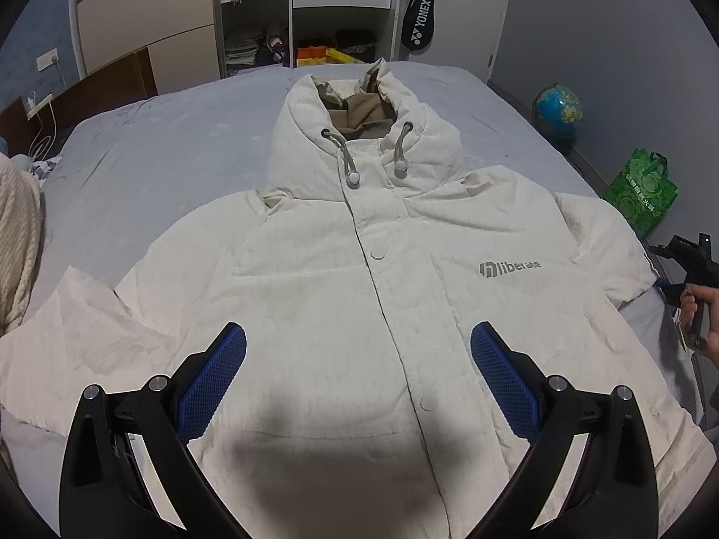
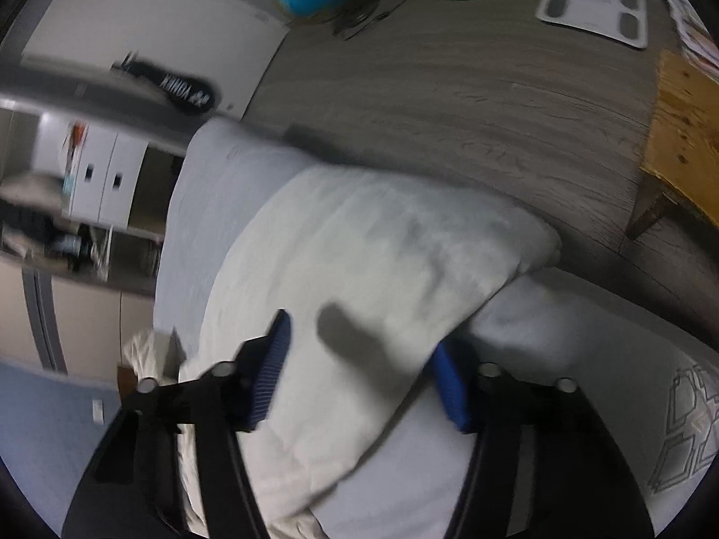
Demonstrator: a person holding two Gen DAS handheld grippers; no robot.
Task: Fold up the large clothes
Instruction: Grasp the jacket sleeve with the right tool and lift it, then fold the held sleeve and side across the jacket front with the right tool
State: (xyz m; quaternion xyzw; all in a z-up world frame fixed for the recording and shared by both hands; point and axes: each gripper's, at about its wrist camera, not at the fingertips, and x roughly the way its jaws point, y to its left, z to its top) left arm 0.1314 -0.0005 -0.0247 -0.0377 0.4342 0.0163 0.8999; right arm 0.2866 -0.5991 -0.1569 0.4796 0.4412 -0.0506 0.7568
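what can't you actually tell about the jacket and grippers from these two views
- Jacket hem: left wrist view, cut off by the bottom edge and the left gripper.
- Its left sleeve end: runs off the frame's left edge.
- Right sleeve: right wrist view, motion-blurred, so whether the right gripper touches it is unclear.
- Jacket back: underneath, against the bed.

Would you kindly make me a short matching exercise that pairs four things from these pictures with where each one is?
Things:
1. jacket
2. globe
3. racket bag
4. green bag

Places:
A. hanging beside the shelves
B. spread flat on the bed, front up
C. on the floor, against the bed's side
D. on the floor by the wall

Pairs: 1-B, 2-D, 3-A, 4-C
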